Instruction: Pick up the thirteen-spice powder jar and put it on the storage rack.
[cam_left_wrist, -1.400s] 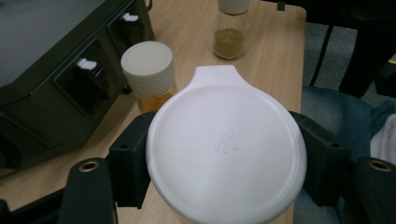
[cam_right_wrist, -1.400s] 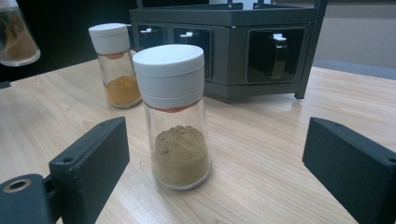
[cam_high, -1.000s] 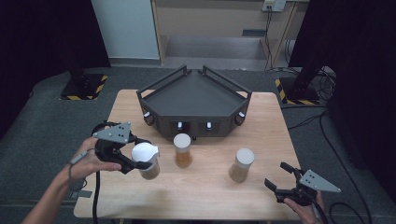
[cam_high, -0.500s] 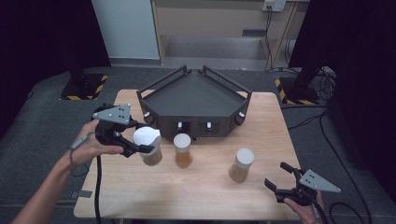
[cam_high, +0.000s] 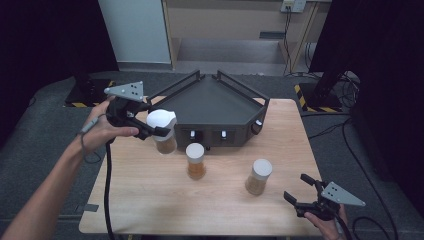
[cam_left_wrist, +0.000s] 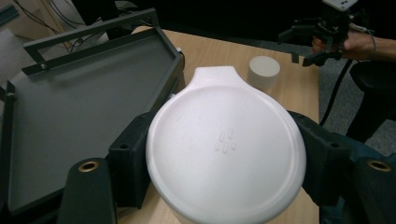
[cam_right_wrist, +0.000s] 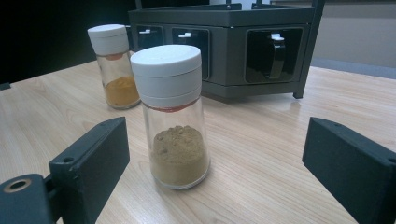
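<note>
The left tongs (cam_high: 159, 131) are clamped on the white lid of a spice jar (cam_high: 163, 131), one jaw on either side of the cap, as the left gripper view shows from above (cam_left_wrist: 226, 149). Over the last second the jar has been lifted off the desk (cam_high: 150, 200) and carried up and away from the person, so it now hangs just beside the front left edge of the dark rack (cam_high: 212, 107), above its tray. That suggests the jar is being put away on the rack. The right tongs (cam_high: 305, 192) stay apart near the desk's right front corner, empty, facing the nearest jar (cam_right_wrist: 173, 116), with the middle jar (cam_right_wrist: 114, 65) behind it.
</note>
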